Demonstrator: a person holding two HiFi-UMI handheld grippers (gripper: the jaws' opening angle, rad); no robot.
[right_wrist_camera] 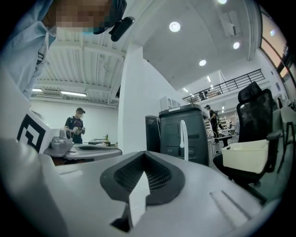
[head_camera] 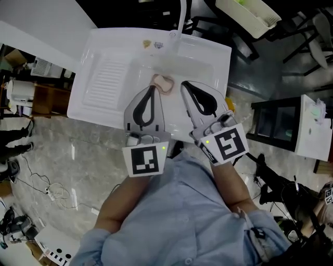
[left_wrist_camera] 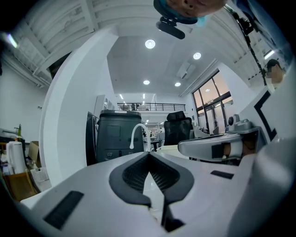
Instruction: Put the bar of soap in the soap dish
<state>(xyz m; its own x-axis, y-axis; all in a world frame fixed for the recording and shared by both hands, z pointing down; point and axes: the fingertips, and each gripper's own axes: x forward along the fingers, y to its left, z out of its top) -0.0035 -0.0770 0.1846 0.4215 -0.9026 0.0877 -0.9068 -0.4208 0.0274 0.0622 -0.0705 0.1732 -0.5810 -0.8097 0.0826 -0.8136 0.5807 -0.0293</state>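
A pinkish soap dish [head_camera: 163, 83] lies in the basin of the white sink [head_camera: 106, 78], with something pale on it; I cannot make out the soap bar apart from it. Both grippers hover side by side over the sink's near edge, pointing level toward the faucet. My left gripper [head_camera: 152, 87] [left_wrist_camera: 149, 153] is shut with nothing between its jaws, its tip just left of the dish. My right gripper [head_camera: 183, 83] [right_wrist_camera: 144, 152] is shut and empty too, its tip just right of the dish. Neither touches the dish.
A white faucet [head_camera: 180, 21] [left_wrist_camera: 136, 132] [right_wrist_camera: 183, 136] rises at the sink's back. Small yellow bits [head_camera: 151, 44] sit on the back ledge. A white basket [head_camera: 250, 15] [right_wrist_camera: 245, 155] stands on a chair at the right. A person [right_wrist_camera: 75, 125] stands far off.
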